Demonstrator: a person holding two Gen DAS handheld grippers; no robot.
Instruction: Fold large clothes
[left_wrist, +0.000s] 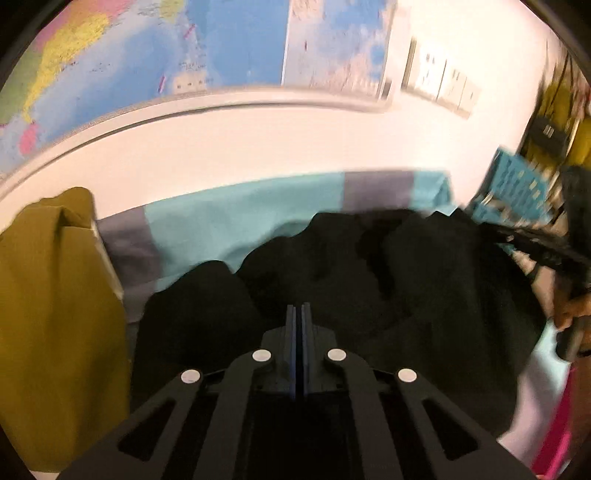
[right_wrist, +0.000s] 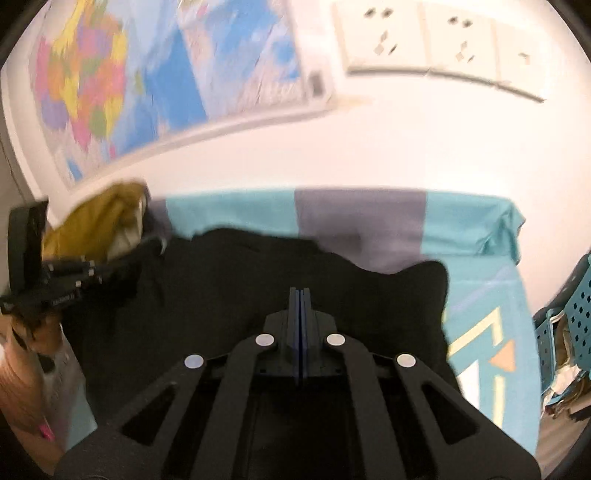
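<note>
1. Lying rumpled across the cloth (right_wrist: 358, 218), the black garment (left_wrist: 369, 280) fills the middle of both views, with raised folds along its far edge.
2. The left gripper (left_wrist: 299, 310) has its jaws pressed together, pads face to face, with dark fabric right under and around the tips; I cannot tell whether any fabric is pinched between them.
3. The right gripper (right_wrist: 300, 293) also has its jaws clenched flat against each other above the garment; whether it has cloth caught is not clear either.
4. In the right wrist view the left gripper shows at the left edge, over the garment's left side, with the person's hand (right_wrist: 40, 332) beneath it.
5. In the left wrist view the right gripper shows at the right edge, blurred, over the garment's right side.
6. A blue perforated basket (right_wrist: 580, 321) stands at the right, just beside the cloth's edge; something pale and crumpled lies in it, too blurred to name.
7. A mustard garment (left_wrist: 55, 302) is heaped at the left, near the black one.
8. The cloth is teal with grey bands, and a pattern of lines and a triangle shows on its right part.
9. On the wall behind hang a map (left_wrist: 129, 62) and a row of 3 sockets (right_wrist: 424, 37).
</note>
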